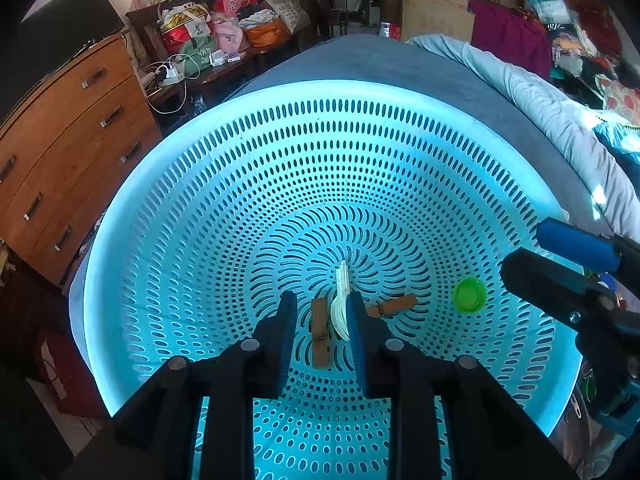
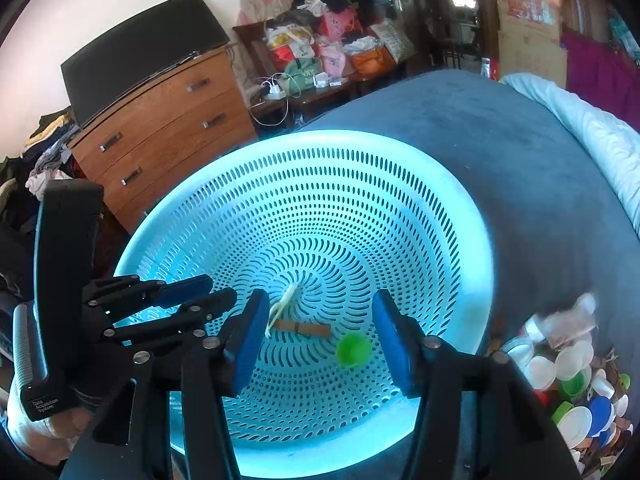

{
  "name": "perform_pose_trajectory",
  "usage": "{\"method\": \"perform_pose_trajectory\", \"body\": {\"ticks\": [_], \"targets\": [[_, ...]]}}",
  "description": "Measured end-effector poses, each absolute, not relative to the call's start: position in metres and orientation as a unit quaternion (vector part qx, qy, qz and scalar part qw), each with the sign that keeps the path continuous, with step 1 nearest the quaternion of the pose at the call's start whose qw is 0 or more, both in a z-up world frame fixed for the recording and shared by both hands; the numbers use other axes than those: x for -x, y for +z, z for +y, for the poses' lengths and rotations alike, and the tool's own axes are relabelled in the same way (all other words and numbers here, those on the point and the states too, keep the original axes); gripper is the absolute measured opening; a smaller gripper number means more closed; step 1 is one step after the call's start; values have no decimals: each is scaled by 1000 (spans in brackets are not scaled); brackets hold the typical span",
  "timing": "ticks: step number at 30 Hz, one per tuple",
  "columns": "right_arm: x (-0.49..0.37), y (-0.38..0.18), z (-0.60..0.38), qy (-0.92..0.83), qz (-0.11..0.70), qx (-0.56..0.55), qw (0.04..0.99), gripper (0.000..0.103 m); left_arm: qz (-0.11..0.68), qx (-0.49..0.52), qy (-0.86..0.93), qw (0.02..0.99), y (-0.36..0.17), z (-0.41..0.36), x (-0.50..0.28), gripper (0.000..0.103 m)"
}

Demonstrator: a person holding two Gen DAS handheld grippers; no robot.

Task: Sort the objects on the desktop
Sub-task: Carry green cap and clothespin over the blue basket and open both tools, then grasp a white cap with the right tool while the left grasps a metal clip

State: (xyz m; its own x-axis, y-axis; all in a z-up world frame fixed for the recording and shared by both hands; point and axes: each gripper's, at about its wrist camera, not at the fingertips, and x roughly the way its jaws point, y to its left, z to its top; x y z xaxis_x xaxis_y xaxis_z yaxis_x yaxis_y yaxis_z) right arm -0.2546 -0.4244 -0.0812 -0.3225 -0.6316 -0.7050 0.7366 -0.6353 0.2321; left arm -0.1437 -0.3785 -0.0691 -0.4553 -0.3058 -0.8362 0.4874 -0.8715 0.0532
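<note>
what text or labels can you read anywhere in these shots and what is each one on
"Data Acquisition System": white print on the black housing of the left gripper, seen in the right wrist view.
"KFC": on a white and red bag in the pile behind the dresser.
Chinese characters on the pink bag: too blurred to read.
Print on the cardboard box: too small to read.

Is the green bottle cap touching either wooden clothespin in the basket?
Apart. In the left wrist view, bare basket floor separates the green bottle cap from the nearer wooden clothespin; the other clothespin lies farther away.
</note>
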Motion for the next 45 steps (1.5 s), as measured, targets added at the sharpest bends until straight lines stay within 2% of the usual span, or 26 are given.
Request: {"method": "perform_pose_trajectory", "body": {"ticks": [2, 7, 10, 15, 17, 21, 25, 28, 33, 38, 45], "targets": [[252, -78, -425, -813, 67, -395, 422, 53, 98, -463, -848, 239, -67, -378, 141, 36], [239, -63, -391, -829, 56, -366, 419, 53, 84, -457, -852, 243, -60, -367, 139, 36], [219, -47, -327, -864, 46, -315, 389, 53, 57, -423, -880, 210, -38, -337, 129, 36], [195, -59, -190, -907, 49, -311, 279, 55, -12, -383, -920, 80, -18, -237, 111, 39], [190, -73, -145, -909, 52, -336, 241, 55, -19, -389, -921, 17, -25, -196, 109, 46], [183, -116, -86, -897, 57, -394, 193, 56, -19, -419, -906, -54, -64, -139, 118, 46], [182, -155, -68, -881, 51, -433, 186, 56, 47, -479, -875, -56, -116, -128, 133, 46], [185, -175, -62, -876, 49, -444, 182, 55, 70, -488, -869, -46, -131, -127, 139, 46], [193, -193, -46, -872, 39, -455, 173, 55, 73, -506, -859, -31, -152, -122, 151, 46], [202, -204, -38, -869, 27, -462, 175, 55, 82, -502, -860, -36, -148, -113, 149, 46], [201, -203, -29, -873, 19, -453, 177, 55, 50, -509, -859, -36, -162, -90, 147, 46]]}}
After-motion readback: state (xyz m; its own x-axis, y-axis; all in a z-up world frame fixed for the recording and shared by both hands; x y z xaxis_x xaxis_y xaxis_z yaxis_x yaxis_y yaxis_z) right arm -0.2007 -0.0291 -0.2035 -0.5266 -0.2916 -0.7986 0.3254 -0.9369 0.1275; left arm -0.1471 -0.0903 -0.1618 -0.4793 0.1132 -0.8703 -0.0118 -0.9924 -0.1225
